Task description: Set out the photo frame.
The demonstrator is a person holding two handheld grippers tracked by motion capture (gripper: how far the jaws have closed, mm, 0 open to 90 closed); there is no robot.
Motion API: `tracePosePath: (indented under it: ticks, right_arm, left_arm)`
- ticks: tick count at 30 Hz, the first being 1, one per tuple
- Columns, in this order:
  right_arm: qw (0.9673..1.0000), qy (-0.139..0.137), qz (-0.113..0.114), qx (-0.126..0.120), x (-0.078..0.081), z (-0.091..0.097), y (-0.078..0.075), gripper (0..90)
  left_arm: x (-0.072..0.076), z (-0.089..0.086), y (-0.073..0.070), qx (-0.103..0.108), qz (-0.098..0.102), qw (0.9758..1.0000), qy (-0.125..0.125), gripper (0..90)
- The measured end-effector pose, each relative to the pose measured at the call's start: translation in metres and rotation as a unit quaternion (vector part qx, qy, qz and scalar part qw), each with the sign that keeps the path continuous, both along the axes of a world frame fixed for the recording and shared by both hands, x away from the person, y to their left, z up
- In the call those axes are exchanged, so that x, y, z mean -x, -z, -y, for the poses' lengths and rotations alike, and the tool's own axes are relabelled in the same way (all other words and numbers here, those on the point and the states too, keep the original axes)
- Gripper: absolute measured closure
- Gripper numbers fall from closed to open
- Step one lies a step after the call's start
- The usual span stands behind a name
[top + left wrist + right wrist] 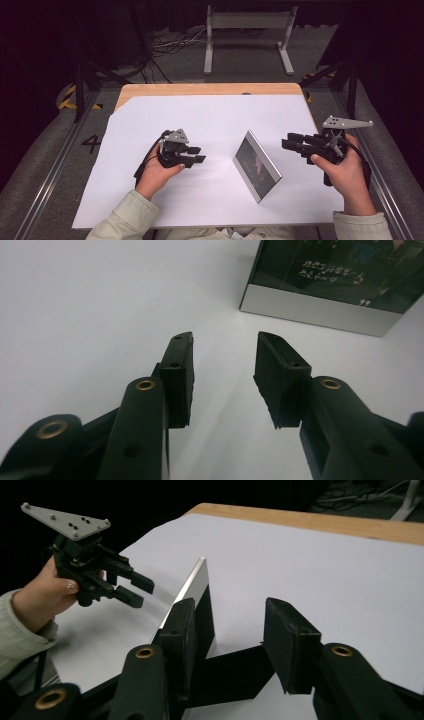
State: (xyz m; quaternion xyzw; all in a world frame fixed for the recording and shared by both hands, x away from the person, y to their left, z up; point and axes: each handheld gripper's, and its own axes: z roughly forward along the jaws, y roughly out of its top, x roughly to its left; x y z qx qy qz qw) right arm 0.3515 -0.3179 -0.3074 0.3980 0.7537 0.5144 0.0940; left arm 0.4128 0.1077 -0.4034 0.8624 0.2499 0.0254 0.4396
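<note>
A silver-edged picture frame (256, 165) with a dark picture stands tilted on the white sheet (210, 115), between my two grippers. My left gripper (197, 154) hovers to its left, pointing at it, open with nothing between its jaws. In the left gripper view the frame (320, 310) stands ahead at the upper right, beyond the open left gripper (225, 347). My right gripper (290, 142) sits just right of the frame, open and apart from it. In the right gripper view the frame's silver edge (187, 587) and black back stand (235, 675) lie just past the open right gripper (227, 615), with the left gripper (140, 592) farther off.
The white sheet covers a wooden table (210, 89), whose bare far edge shows. Beyond it on the floor stand a white metal frame (247, 37) and loose cables (170, 45). Metal rails (50, 180) run along both sides of the table.
</note>
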Motion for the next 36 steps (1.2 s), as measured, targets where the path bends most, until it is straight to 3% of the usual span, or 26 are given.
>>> tracePosePath:
  ticks: [8,17,25,36]
  right_arm:
    - [0.9993,-0.012,-0.035,0.012,0.002,-0.014,-0.015,58.5]
    - [0.9978,-0.011,-0.06,0.028,-0.003,-0.029,-0.021,59.2]
    - [0.9933,0.004,-0.109,0.037,-0.007,-0.043,-0.029,59.8]
    - [0.9879,0.018,-0.14,0.063,-0.012,-0.055,-0.025,60.0]
  left_arm:
    - [-0.006,-0.013,-0.004,-0.002,0.006,0.9997,-0.024,59.0]
    - [-0.009,-0.034,-0.005,-0.007,0.008,0.9985,-0.053,58.4]
    - [-0.01,-0.042,-0.004,-0.007,0.003,0.9978,-0.066,58.3]
    - [-0.01,-0.043,-0.002,-0.012,0.003,0.9976,-0.069,57.7]
